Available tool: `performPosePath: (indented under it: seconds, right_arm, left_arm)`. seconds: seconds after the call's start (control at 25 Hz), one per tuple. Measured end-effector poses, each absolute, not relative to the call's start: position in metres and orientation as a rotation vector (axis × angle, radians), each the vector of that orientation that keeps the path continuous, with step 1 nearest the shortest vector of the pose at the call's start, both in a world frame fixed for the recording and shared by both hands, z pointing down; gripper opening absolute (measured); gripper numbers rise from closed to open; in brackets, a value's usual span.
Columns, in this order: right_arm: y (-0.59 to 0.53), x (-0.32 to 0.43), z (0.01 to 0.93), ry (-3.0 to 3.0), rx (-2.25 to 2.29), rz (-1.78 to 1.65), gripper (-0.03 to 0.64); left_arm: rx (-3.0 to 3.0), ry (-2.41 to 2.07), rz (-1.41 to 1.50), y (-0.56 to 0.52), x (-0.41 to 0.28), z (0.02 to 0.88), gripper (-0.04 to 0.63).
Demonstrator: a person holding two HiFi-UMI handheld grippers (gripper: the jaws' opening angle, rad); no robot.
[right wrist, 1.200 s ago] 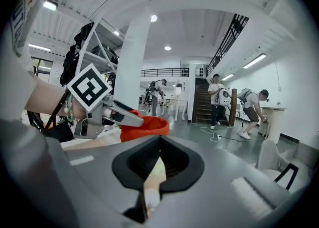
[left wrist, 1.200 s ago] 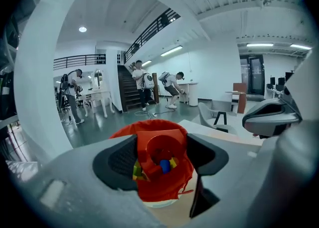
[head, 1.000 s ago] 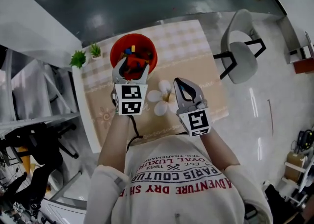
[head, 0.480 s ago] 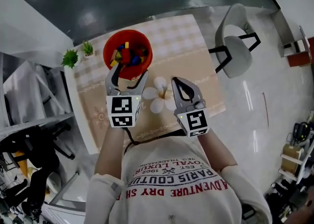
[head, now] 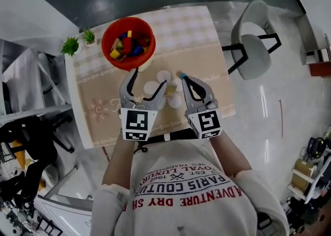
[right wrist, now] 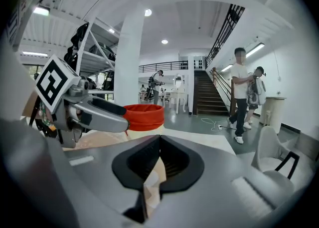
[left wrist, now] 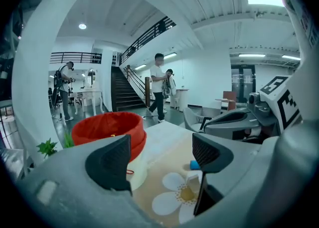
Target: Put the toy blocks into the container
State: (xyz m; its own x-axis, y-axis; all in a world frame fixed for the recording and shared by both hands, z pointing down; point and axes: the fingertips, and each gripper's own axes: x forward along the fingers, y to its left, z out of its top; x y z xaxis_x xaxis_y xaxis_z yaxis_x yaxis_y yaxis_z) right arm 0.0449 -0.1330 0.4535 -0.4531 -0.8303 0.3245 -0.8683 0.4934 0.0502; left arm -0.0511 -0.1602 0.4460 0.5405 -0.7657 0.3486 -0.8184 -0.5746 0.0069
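Note:
The red container [head: 128,41] stands at the far left of the table and holds several coloured blocks. It also shows in the left gripper view as a red tub [left wrist: 109,129]. My left gripper [head: 148,79] hovers over the cloth's white flower print, nearer me than the container. Its jaws have just opened wider and nothing is between them. A small blue block [left wrist: 194,164] and a pale block [left wrist: 192,181] lie on the flower ahead of it. My right gripper [head: 182,77] is shut beside the blue block [head: 182,75], with nothing seen in its tips.
Two small potted plants [head: 70,46] sit at the table's far left corner. A grey chair [head: 253,49] stands off the table's right side. Shelving fills the left of the head view. People [left wrist: 158,85] walk in the hall behind.
Both grippers have drawn back from the container toward me. The left one left its spot over the tub and now sits above the flower print, jaws wider.

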Motion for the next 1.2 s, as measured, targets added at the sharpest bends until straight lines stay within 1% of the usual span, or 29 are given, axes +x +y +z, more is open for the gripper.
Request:
performPosePath:
  seconds: [0.16, 0.44, 0.8, 0.84, 0.88, 0.96, 1.04, 1.08, 1.2]
  right_arm:
    - [-0.131, 0.061, 0.463, -2.464, 1.358, 0.190, 0.000]
    - [-0.119, 0.087, 0.489, -2.479, 1.244, 0.252, 0.000]
    - [-0.103, 0.104, 0.520, -2.472, 1.163, 0.323, 0.000]
    - [-0.103, 0.105, 0.523, -2.470, 1.155, 0.330, 0.000]
    - [-0.103, 0.105, 0.525, -2.470, 1.151, 0.337, 0.000]
    - [-0.105, 0.107, 0.529, -2.468, 1.150, 0.348, 0.000]
    - [-0.107, 0.109, 0.529, -2.470, 1.152, 0.351, 0.000]
    - [-0.108, 0.110, 0.528, -2.471, 1.154, 0.350, 0.000]
    - [-0.111, 0.111, 0.525, -2.478, 1.156, 0.342, 0.000]
  left_arm:
    - [2.527, -1.356, 0.507, -0.137, -0.032, 0.475, 0.396]
    - [2.353, -1.307, 0.661, -0.097, -0.003, 0.554, 0.394]
    - [2.266, -1.244, 0.764, -0.091, 0.019, 0.619, 0.388]
    - [2.256, -1.246, 0.777, -0.092, 0.018, 0.623, 0.368]
    - [2.246, -1.246, 0.800, -0.092, 0.017, 0.628, 0.334]
    - [2.244, -1.241, 0.865, -0.090, 0.016, 0.635, 0.224]
    - [2.265, -1.226, 0.916, -0.087, 0.020, 0.637, 0.188]
    - [2.271, -1.219, 0.924, -0.086, 0.022, 0.637, 0.160]
    - [2.265, -1.205, 0.923, -0.085, 0.023, 0.637, 0.155]
